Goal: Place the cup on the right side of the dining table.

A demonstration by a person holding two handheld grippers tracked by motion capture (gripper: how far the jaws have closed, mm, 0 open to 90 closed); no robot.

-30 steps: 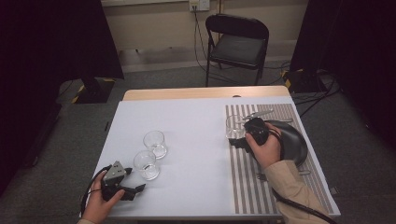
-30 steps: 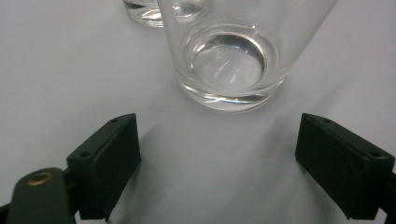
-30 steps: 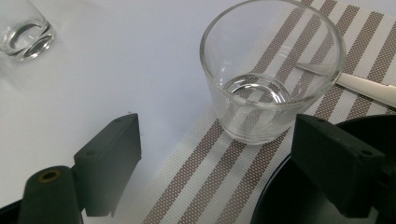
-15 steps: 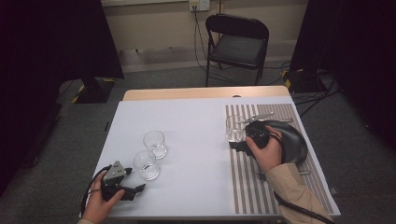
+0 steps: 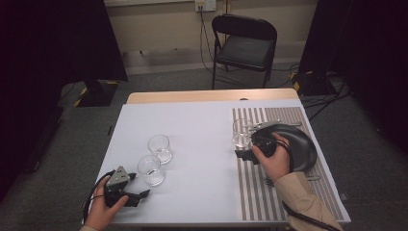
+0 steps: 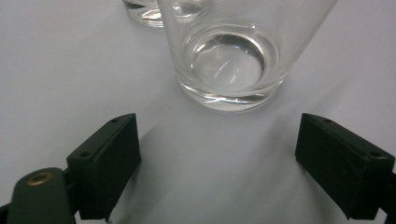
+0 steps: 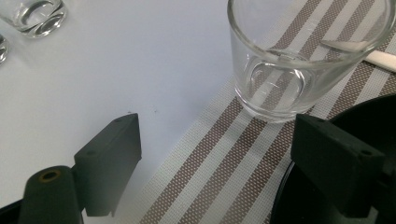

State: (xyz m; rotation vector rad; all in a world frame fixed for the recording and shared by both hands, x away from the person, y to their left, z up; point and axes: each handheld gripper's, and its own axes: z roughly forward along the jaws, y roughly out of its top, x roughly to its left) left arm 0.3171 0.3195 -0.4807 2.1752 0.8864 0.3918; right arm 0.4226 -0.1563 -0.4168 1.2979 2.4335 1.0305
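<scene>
We are looking down on a white table point(image 5: 202, 125) with a striped placemat point(image 5: 250, 185) along its right side. The left gripper point(image 5: 137, 195) is sitting near the front left edge, held in the left hand point(image 5: 103, 211). Its jaws are standing wide apart with nothing between them, seen clearly in the left gripper view point(image 6: 219, 154). Just ahead of the jaws a clear glass point(image 6: 229, 51) is standing upright on the bare table, not touching either jaw; in the high view it is the nearer glass point(image 5: 151, 170). A second glass point(image 5: 159, 148) is standing just behind it, close but whether touching we cannot tell.

The right gripper point(image 5: 243, 154) is resting over the placemat, held in the right hand point(image 5: 274, 159). Its jaws are also spread wide and holding nothing, per the right gripper view point(image 7: 215, 163). A third glass point(image 7: 303, 56) is standing upright on the placemat's left edge just ahead of the jaws, apart from them; in the high view it is at point(image 5: 240, 132). A black plate point(image 5: 303, 144) is lying on the placemat beside the right hand, and the right jaw is hanging over its rim point(image 7: 364, 107). A pale utensil point(image 7: 380, 58) is lying behind the glass; what kind we cannot tell.
</scene>
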